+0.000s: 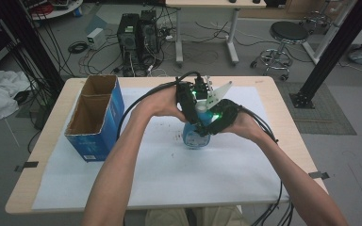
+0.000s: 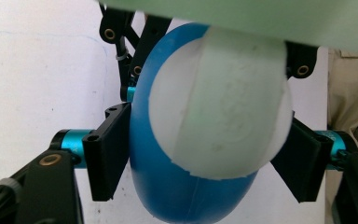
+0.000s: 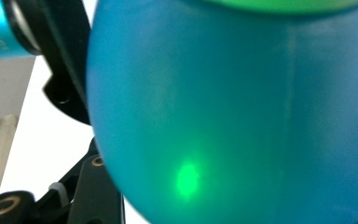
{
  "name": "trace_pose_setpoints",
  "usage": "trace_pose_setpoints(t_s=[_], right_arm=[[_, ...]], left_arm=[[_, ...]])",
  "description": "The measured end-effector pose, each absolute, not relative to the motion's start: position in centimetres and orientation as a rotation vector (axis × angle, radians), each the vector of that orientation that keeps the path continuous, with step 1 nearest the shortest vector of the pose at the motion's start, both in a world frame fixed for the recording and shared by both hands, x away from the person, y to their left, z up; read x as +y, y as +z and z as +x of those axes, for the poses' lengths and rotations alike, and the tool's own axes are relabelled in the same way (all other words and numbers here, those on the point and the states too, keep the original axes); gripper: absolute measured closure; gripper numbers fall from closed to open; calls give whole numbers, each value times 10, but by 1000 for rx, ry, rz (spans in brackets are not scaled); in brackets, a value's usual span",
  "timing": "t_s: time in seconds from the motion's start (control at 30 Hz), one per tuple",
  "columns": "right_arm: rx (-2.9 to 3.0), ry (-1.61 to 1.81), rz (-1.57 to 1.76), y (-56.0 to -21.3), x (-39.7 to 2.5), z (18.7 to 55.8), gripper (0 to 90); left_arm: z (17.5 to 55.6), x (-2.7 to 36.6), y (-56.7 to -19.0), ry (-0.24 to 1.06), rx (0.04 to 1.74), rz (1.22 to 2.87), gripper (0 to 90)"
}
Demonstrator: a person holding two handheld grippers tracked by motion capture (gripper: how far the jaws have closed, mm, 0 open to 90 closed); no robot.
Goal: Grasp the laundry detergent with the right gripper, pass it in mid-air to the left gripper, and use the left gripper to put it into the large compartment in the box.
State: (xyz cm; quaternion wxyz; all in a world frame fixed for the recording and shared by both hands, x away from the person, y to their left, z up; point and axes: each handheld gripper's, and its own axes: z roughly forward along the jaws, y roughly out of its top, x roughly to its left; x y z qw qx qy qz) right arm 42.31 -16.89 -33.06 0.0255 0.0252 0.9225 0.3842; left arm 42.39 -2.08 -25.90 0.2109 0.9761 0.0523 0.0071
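High view: both hands meet over the middle of the desk (image 1: 264, 179), where a blue bottle (image 1: 195, 139) stands on the white sheet, right of the open blue box (image 1: 96, 117). Left tongs (image 1: 192, 101) come from above, right tongs (image 1: 212, 123) at its side.

Left gripper view: jaws clamped on the white cap (image 2: 219, 107).

Right gripper view: blue body pressed close; jaw state I cannot tell.

Likely step: unscrewing the cap; next, twist while the body stays steady

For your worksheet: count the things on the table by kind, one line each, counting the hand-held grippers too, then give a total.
Blue bottle with white cap: 1
Blue cardboard box: 1
White sheet covering the table: 1
Hand-held grippers, left gripper and right gripper: 2
Total: 5
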Motion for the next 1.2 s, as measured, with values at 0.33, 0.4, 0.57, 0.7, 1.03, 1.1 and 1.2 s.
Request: trace_pose_setpoints(t_s=[0.33, 0.4, 0.57, 0.7, 1.03, 1.1, 1.2], right_arm=[[2856, 1183, 73, -332, -168, 423, 463], [2857, 1185, 78, -332, -168, 423, 463], [2855, 1184, 76, -332, -168, 423, 463], [2856, 1181, 72, -332, -168, 423, 463], [2863, 1182, 71, -333, -167, 422, 462], [2861, 1185, 72, -333, -167, 422, 462], [2861, 1178, 76, -333, -167, 422, 461]], left_arm=[[425, -20, -261, 7, 143, 2716, 309], [425, -21, -261, 1, 136, 2720, 315], [425, -21, -261, 4, 137, 2720, 326], [425, -21, -261, 11, 133, 2715, 339], [424, -20, -260, 9, 125, 2715, 358], [424, -20, -260, 19, 116, 2717, 362], [424, -19, -261, 23, 115, 2714, 365]])
